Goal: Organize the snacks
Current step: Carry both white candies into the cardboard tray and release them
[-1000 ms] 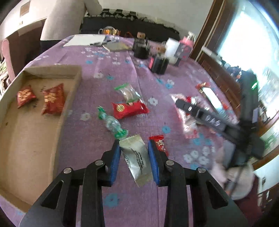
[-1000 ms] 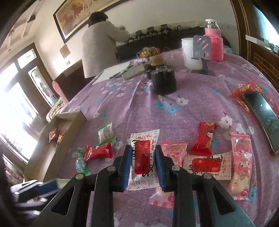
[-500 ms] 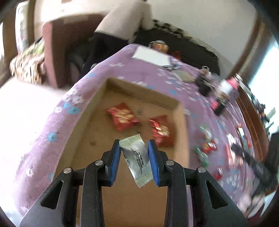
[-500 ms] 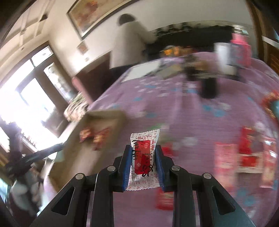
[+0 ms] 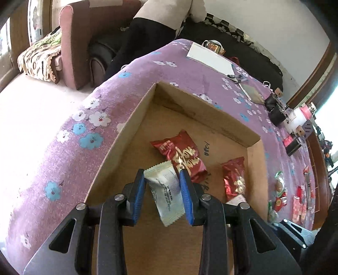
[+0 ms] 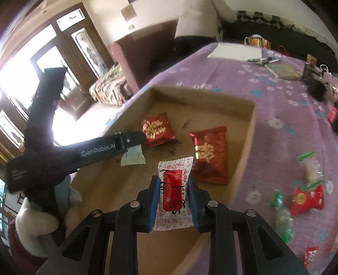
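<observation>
My left gripper (image 5: 162, 179) is shut on a silver-white snack packet (image 5: 166, 192) and holds it over the open cardboard box (image 5: 202, 112). My right gripper (image 6: 173, 190) is shut on a white packet with a red label (image 6: 174, 190), also over the box (image 6: 247, 148). Two red snack packets (image 5: 181, 156) (image 5: 234, 177) lie on the box floor; they also show in the right wrist view (image 6: 156, 129) (image 6: 210, 152). The left gripper arm (image 6: 99, 150) with its silver packet (image 6: 133, 157) shows in the right wrist view.
The box sits on a purple flowered tablecloth (image 5: 190, 69). Loose snacks (image 6: 306, 196) lie on the cloth right of the box. Paper (image 5: 211, 57), pens and dark jars (image 5: 276, 110) stand at the far end. A person (image 5: 160, 19) and an armchair (image 5: 84, 38) are beyond the table.
Both grippers have swung left from the loose snacks to over the cardboard box, each still carrying its packet. They now hang lower and closer to the box floor.
</observation>
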Available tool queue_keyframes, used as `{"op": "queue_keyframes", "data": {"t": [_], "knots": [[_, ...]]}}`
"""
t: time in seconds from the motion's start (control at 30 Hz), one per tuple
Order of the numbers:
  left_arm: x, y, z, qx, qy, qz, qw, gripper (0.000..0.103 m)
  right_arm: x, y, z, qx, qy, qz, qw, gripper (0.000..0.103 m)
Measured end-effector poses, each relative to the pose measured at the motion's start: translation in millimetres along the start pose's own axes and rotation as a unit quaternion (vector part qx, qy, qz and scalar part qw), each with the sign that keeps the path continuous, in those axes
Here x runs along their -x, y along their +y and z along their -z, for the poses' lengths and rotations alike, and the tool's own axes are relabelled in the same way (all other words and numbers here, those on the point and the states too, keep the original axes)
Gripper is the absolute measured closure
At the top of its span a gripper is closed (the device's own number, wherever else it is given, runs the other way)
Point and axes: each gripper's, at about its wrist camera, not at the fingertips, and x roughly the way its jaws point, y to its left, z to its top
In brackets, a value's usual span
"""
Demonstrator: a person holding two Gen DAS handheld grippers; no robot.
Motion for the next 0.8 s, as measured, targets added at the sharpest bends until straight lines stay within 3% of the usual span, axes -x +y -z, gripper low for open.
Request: {"op": "queue_keyframes", "data": {"t": [0.13, 0.23, 0.37, 0.53, 0.63, 0.8], "knots": [[0, 4, -2, 0.008, 0.002, -0.001, 1.0, 0.071, -16, 8, -2, 0.007, 0.013, 0.006, 1.0, 0.074], [6, 8, -2, 0.016, -0.007, 0.003, 0.9998, 0.057, -16, 10, -2, 0.009, 0.003, 0.016, 1.0, 0.07], [24, 14, -2, 0.028, -0.029, 0.011, 0.9991, 0.057, -6, 8, -3, 0.001, -0.009, 0.006, 1.0, 0.07], [66, 14, 4, 0.04, -0.073, 0.024, 0.9962, 0.057, 40, -6, 0, -0.011, -0.05, -0.008, 0.999, 0.07], [87, 4, 14, 0.04, -0.089, 0.044, 0.9942, 0.047, 72, -26, 6, -0.025, -0.077, -0.014, 0.997, 0.065], [109, -25, 34, 0.02, -0.089, 0.091, 0.9916, 0.045, 129, -94, 38, -0.075, -0.116, 0.015, 0.99, 0.064]]}}
